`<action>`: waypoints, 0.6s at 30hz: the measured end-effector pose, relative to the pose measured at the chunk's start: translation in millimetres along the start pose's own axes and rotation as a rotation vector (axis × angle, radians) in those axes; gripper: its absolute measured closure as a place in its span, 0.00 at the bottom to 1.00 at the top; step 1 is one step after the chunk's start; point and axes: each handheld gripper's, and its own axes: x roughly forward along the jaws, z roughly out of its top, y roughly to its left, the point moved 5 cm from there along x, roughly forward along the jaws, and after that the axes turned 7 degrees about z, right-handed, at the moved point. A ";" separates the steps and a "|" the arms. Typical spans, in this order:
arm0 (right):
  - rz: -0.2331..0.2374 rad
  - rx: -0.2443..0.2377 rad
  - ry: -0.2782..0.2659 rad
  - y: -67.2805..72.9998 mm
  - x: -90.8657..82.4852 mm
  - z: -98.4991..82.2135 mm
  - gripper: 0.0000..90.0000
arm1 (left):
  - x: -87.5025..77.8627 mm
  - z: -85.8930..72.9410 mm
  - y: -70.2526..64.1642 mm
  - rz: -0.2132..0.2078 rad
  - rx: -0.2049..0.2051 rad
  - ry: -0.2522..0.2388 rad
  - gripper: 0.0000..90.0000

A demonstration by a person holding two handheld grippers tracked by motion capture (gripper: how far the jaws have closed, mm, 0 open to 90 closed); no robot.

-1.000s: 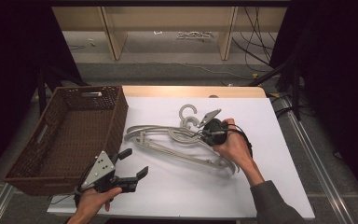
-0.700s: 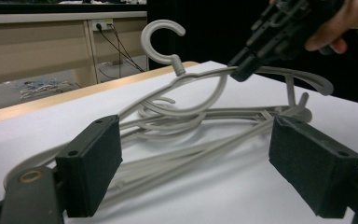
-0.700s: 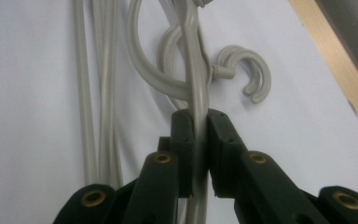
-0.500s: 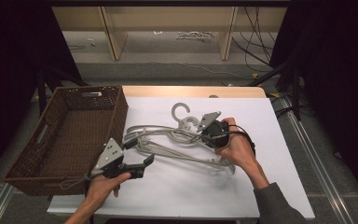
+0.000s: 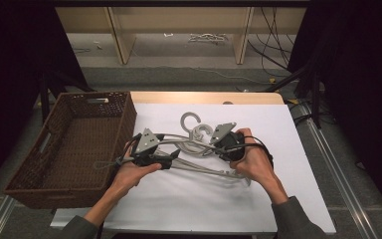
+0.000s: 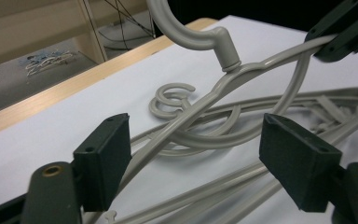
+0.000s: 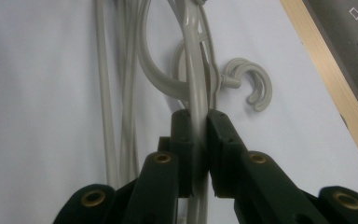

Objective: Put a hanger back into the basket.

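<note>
Several grey plastic hangers [image 5: 206,169] lie tangled on the white tabletop [image 5: 288,194]. My right gripper [image 5: 216,143] is shut on one arm of the top hanger [image 7: 196,84], whose hook [image 5: 189,119] stands raised above the pile. In the left gripper view that hanger [image 6: 242,70] slants up to the right gripper [image 6: 345,28]. My left gripper [image 6: 200,163] has come in from the left and its jaws have just been closing. The hanger's lower arm runs between them, and the pads [image 6: 105,158] stand clear of it. Other hooks [image 6: 170,100] rest flat behind.
A dark brown wicker basket [image 5: 125,122] stands at the table's left side, close to my left hand. A wooden strip [image 5: 204,97] edges the far side of the table. Another hook [image 7: 256,88] lies beside the held arm. Shelf legs and cables sit on the floor beyond.
My left gripper has moved from the table's front edge by the basket up and right to the hangers. The right hand has shifted a little and the top hanger's hook stands higher.
</note>
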 end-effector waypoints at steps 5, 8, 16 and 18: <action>-0.008 -0.005 -0.006 0.8 -1.0 0.8 0.91 | 16.4 5.6 -0.4 0.022 0.042 0.044 0.32; -0.002 -0.011 -0.003 1.7 -2.2 1.3 0.91 | 22.4 7.7 -1.9 0.021 0.067 0.063 0.35; -0.005 -0.039 -0.008 4.1 -6.1 3.9 0.91 | 33.7 7.4 -5.3 -0.027 0.175 0.123 0.52; -0.010 -0.049 -0.012 5.3 -6.4 5.0 0.91 | 35.4 8.1 -6.2 -0.043 0.211 0.141 0.61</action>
